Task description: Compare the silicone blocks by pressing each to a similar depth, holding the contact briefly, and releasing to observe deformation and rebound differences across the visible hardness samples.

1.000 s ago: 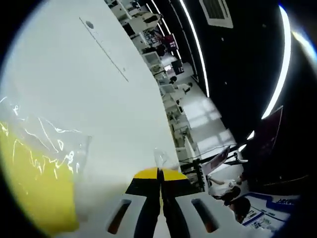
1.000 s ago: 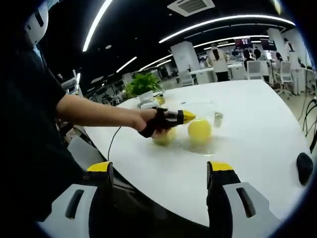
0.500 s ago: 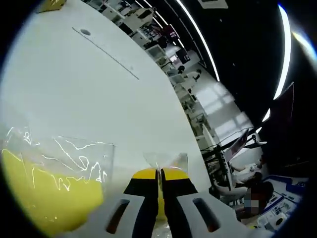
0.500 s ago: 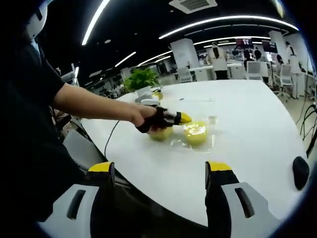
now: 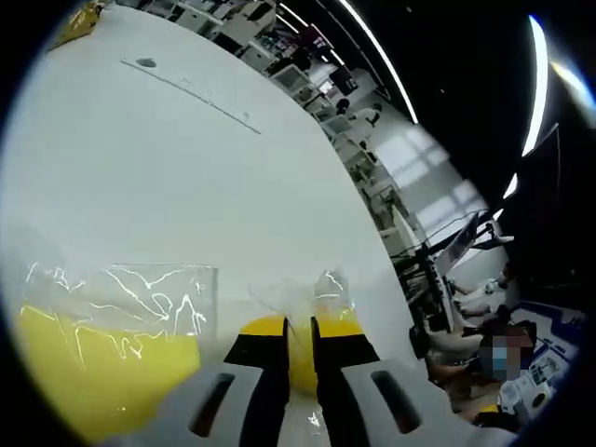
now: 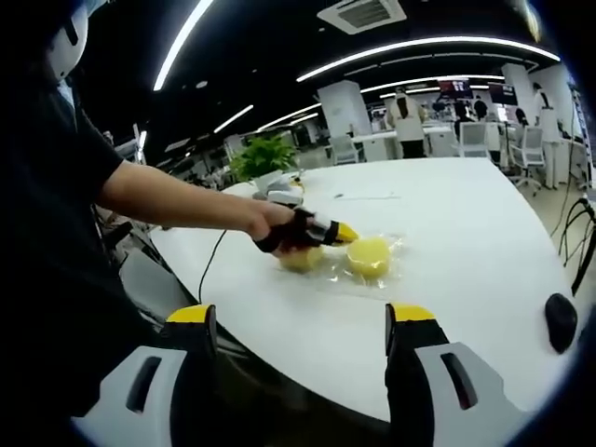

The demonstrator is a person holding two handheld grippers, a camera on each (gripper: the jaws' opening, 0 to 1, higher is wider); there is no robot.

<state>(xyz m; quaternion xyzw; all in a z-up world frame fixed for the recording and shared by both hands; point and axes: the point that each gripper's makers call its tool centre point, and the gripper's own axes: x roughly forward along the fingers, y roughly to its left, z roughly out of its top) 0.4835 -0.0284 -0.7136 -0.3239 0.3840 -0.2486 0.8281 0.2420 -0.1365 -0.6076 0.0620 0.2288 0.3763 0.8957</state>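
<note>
Two round yellow silicone blocks lie in clear plastic wrap on the white table (image 6: 466, 214). In the right gripper view one block (image 6: 370, 256) sits right of the other block (image 6: 300, 262). A person's hand holds my left gripper (image 6: 335, 233) low over the nearer block. In the left gripper view my left gripper (image 5: 300, 326) has its jaws parted by a narrow gap, with a yellow block (image 5: 300, 363) and crinkled wrap showing through it. A larger wrapped block (image 5: 102, 363) lies to the left. My right gripper (image 6: 300, 317) hangs wide open and holds nothing, short of the table's near edge.
A black mouse-like object (image 6: 559, 321) lies at the table's right edge. A potted plant (image 6: 265, 154) and a black cable (image 6: 216, 259) are at the far left of the table. Desks, chairs and people stand in the office behind.
The left gripper's jaws were shut on a corner of the wrap and now stand slightly apart. The wrapped blocks, lifted a second ago, lie flat on the table. The right gripper has not changed.
</note>
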